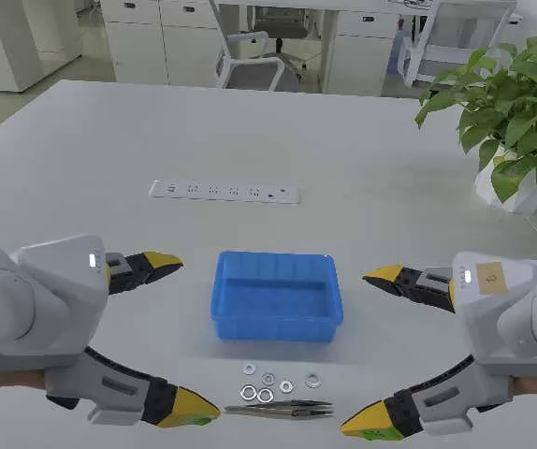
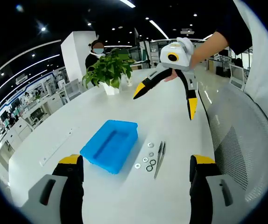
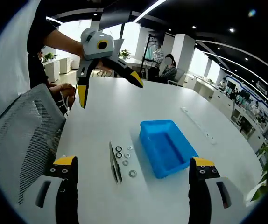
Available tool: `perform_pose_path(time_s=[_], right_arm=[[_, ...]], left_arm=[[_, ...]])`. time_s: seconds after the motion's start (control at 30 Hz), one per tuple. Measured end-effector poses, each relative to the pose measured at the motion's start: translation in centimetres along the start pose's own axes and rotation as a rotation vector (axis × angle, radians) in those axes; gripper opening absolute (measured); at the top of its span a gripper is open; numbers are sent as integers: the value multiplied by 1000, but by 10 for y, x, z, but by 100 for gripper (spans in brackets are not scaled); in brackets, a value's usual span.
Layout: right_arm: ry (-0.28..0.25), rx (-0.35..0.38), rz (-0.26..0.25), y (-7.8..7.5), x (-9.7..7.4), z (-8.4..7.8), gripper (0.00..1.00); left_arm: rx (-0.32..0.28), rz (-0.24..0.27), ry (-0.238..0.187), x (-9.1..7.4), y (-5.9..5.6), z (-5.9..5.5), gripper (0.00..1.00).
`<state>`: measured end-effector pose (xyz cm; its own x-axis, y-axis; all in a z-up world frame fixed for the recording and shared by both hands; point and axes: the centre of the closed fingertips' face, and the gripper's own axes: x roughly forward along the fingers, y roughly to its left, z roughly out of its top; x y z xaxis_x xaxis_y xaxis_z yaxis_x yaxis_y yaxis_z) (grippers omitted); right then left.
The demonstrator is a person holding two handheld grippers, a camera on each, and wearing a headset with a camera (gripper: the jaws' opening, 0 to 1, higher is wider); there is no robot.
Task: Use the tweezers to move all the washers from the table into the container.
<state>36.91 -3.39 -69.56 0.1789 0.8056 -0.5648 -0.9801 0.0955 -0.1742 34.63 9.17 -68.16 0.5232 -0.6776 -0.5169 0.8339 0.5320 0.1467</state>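
- Both claws are spread wide with nothing in them. The left gripper [image 1: 198, 337] hangs left of the bin and the right gripper [image 1: 355, 354] hangs right of it.
- The bin [image 1: 273, 327] sits mid-table and looks empty.
- Washers [image 1: 268, 382]: I count six in a loose cluster on the table [image 1: 362, 178], just in front of the bin and not touching it.
- The tweezers [image 1: 278, 409] lie flat on your side of the washers, running left-right near the table edge. They're untouched, so I read the step in hand as the pickup, with no washers delivered.
- The tweezers sit between the two grippers, so either one reaches. Pick one and commit.
- Come down with the jaws straddling the tweezers across their width, so closing squeezes the two legs together. You'll need that squeeze to pinch washers.
- Grab around mid-length. I can't tell which end is the tip from here, so check before closing.
- They're thin and flat, so bring the jaw tips right down to the surface and close slowly, or they'll likely skate away.
- The nearest washers are just beside the tweezers, so don't sweep them on the way down.
- Park the spare gripper off to the side. It could steady the bin at drop-off.
- The power strip [image 1: 224, 192] and plant [image 1: 516, 103] are well apart from the work, so ignore them.
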Motion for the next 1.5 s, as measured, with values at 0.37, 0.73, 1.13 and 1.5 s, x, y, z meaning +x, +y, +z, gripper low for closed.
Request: perform_pose_path(time_s=[0.37, 0.73, 1.13, 1.5], right_arm=[[-3, 0, 5, 1, 1, 1, 99], [-11, -7, 36, 3, 0, 3, 99], [-10, -25, 54, 5, 3, 6, 98], [-25, 5, 57, 3, 2, 8, 98]], left_arm=[[17, -8, -2, 2, -2, 2, 100], [49, -22, -9, 4, -8, -1, 100], [16, 9, -118, 13, -3, 30, 100], [3, -15, -112, 19, -10, 28, 100]])
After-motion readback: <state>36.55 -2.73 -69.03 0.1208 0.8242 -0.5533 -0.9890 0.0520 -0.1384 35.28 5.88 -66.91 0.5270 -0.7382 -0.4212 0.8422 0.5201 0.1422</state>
